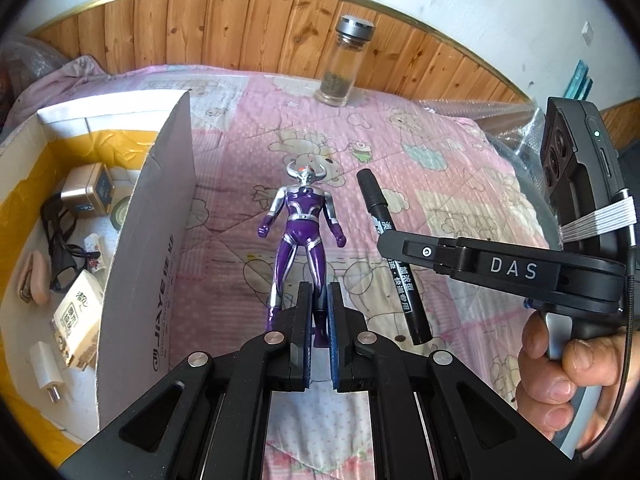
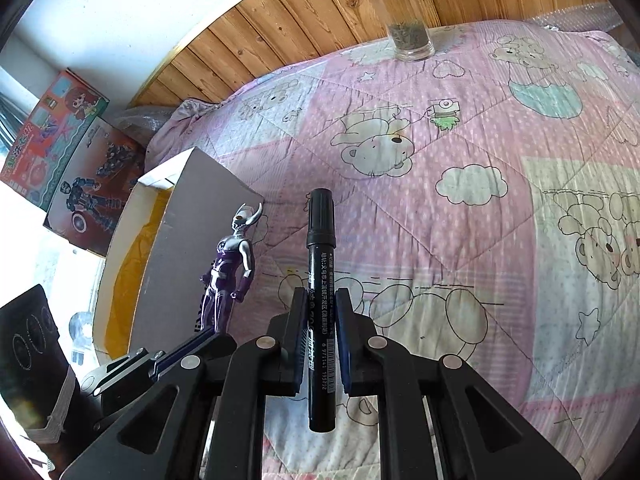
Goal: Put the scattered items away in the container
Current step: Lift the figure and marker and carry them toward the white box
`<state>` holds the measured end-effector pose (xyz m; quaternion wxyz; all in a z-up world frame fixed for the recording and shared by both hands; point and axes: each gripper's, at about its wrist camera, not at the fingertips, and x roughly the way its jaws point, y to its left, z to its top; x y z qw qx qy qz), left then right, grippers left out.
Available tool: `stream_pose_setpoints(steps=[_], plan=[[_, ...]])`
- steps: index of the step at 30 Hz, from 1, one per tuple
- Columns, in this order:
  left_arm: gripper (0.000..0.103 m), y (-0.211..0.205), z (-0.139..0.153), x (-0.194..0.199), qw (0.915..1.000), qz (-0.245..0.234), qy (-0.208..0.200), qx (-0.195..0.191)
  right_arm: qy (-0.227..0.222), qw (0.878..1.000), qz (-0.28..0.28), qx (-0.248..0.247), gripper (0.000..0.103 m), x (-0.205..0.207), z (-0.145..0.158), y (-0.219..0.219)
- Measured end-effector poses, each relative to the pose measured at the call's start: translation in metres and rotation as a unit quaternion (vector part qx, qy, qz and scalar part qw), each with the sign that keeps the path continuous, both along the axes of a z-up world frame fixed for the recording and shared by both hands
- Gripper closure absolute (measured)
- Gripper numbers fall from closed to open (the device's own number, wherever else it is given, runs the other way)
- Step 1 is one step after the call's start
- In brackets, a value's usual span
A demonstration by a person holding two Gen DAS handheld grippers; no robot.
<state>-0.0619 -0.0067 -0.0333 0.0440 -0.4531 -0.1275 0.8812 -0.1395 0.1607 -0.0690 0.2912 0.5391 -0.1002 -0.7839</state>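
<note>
My left gripper (image 1: pixel 320 292) is shut on one leg of a purple and silver toy figure (image 1: pixel 302 216), which points away from me above the pink quilt. My right gripper (image 2: pixel 320 300) is shut on a black marker pen (image 2: pixel 320 264), cap pointing away. In the left wrist view the pen (image 1: pixel 394 256) and the right gripper (image 1: pixel 384 242) are just right of the figure. In the right wrist view the figure (image 2: pixel 230 268) stands left of the pen, beside the cardboard box (image 2: pixel 200 208). The open box (image 1: pixel 148 220) lies at the left and holds several small items.
A glass jar (image 1: pixel 340 64) with a metal lid and dark contents stands at the far edge of the quilt by the wood-panelled wall; it also shows in the right wrist view (image 2: pixel 404 20). Toy boxes (image 2: pixel 68 160) lean at the far left. Bubble wrap (image 1: pixel 516 120) lies at the right.
</note>
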Motion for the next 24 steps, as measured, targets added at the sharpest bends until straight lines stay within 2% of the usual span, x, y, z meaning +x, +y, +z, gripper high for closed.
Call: stream_pose_setpoints(steps=[11,24], plan=[[0.097,-0.020,0.024,0.026,0.9995,0.010,0.025,0.018,0.012,1.000,0.014,-0.018,0.088,0.017,0.016,-0.012],[0.097,-0.062,0.047,0.053,0.9973,0.036,0.050,0.039,0.033,0.998,0.041,-0.024,0.088,0.036,0.034,-0.043]])
